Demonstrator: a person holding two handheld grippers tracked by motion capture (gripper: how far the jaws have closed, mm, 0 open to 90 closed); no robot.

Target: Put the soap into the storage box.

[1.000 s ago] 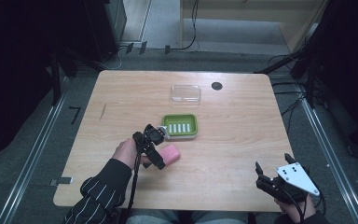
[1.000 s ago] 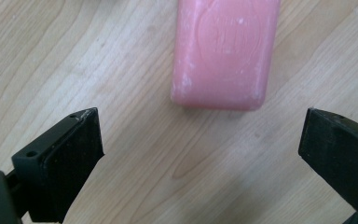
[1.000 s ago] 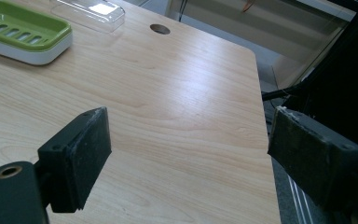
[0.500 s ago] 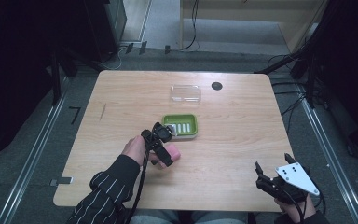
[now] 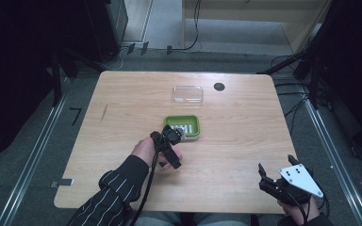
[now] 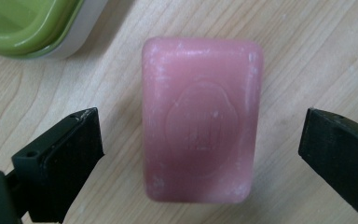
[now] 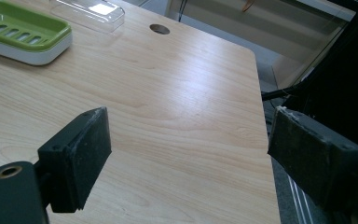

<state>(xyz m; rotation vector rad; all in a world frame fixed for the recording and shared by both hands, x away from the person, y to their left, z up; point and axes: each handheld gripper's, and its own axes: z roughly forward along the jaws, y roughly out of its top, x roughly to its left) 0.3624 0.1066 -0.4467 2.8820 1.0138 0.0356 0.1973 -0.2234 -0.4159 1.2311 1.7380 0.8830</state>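
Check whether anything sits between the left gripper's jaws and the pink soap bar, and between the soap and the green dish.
Nothing visible blocks either. The left gripper hangs open over the pink soap bar, bare wood showing between each jaw and the bar. The green soap dish lies just beside the bar, nothing between them.

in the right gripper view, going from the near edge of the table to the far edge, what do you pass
Right gripper → green soap dish → clear lid and the round hole in the table, farthest.

table (image 5: pixel 245 141) well lit, surroundings dark; soap (image 6: pixel 200 121) closeup slightly soft; glare on clear lid (image 7: pixel 100 9).
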